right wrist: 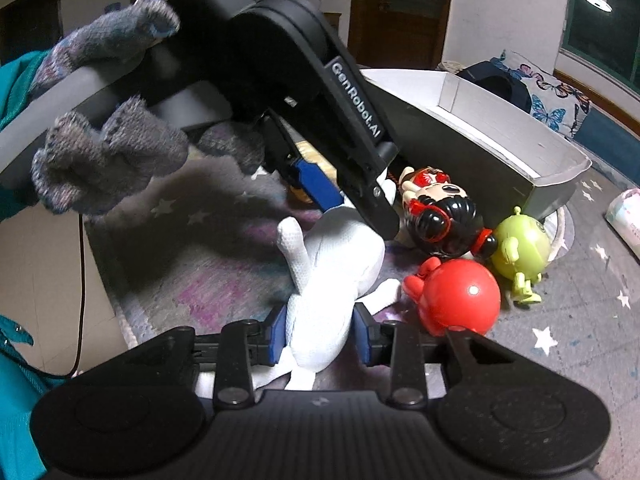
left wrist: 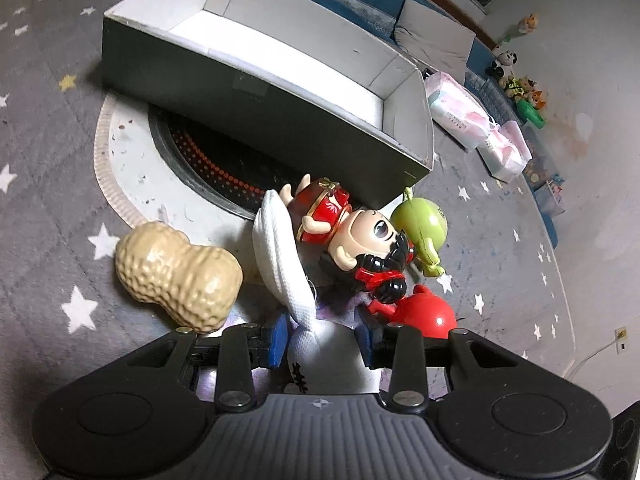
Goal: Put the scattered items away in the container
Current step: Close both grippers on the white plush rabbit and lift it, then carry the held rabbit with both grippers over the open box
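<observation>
Both grippers' blue fingers [right wrist: 277, 338] astride white plush toy [right wrist: 320, 312], lengthwise toward box [left wrist: 256, 104].

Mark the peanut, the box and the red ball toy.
peanut [left wrist: 176, 276]: left wrist view, middle of its shell.
box [left wrist: 224, 88]: left wrist view, near outer wall.
red ball toy [right wrist: 460, 296]: right wrist view, round body.

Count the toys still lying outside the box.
5: white plush toy in both grippers, peanut to its left, doll, green figure and red ball figure near the box. Others may be hidden.
</observation>
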A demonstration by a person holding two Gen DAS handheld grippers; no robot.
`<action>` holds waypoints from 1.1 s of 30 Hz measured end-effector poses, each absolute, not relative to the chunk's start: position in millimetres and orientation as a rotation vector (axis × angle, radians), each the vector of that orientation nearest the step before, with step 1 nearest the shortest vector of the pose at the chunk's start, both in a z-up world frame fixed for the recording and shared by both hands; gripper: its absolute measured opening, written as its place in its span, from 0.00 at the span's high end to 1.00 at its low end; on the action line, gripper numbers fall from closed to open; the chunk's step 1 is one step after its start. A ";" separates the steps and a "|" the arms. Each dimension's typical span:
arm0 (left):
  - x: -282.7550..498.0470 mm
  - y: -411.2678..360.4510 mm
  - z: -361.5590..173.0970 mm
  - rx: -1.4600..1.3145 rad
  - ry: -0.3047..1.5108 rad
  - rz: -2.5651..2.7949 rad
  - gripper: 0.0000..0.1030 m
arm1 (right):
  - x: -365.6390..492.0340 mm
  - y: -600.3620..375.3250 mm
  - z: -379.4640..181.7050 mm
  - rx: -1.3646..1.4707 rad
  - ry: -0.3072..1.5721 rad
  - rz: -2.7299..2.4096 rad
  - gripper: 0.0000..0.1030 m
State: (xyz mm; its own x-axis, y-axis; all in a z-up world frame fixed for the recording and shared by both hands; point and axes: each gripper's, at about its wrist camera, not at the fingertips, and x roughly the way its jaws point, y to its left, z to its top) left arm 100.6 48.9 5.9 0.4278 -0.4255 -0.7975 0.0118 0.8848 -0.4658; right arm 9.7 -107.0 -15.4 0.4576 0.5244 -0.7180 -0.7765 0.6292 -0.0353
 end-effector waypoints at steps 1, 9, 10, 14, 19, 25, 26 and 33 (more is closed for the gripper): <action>100.6 48.8 5.2 -0.429 1.103 -0.285 0.63 | 11.0 -107.3 -14.9 -0.377 0.733 0.822 0.67; 88.2 52.0 8.7 -0.430 1.066 -0.300 0.68 | 7.4 -108.0 -10.6 -0.362 0.735 0.808 0.70; 85.8 53.2 10.0 -0.431 1.060 -0.300 0.68 | 6.1 -107.2 -9.3 -0.368 0.731 0.813 0.71; 78.0 60.6 23.0 -0.442 1.026 -0.292 0.69 | 3.8 -104.0 -0.4 -0.392 0.703 0.832 0.71; 82.7 66.6 52.7 -0.445 0.939 -0.283 0.69 | 13.4 -100.5 23.2 -0.427 0.634 0.843 0.71; 112.0 72.3 88.5 -0.460 0.824 -0.275 0.69 | 47.9 -89.6 57.7 -0.528 0.541 0.829 0.71; 119.8 73.4 92.2 -0.469 0.814 -0.273 0.69 | 55.4 -87.1 62.3 -0.548 0.530 0.824 0.71; 174.7 80.0 116.2 -0.510 0.734 -0.266 0.69 | 115.4 -69.3 84.5 -0.655 0.478 0.793 0.71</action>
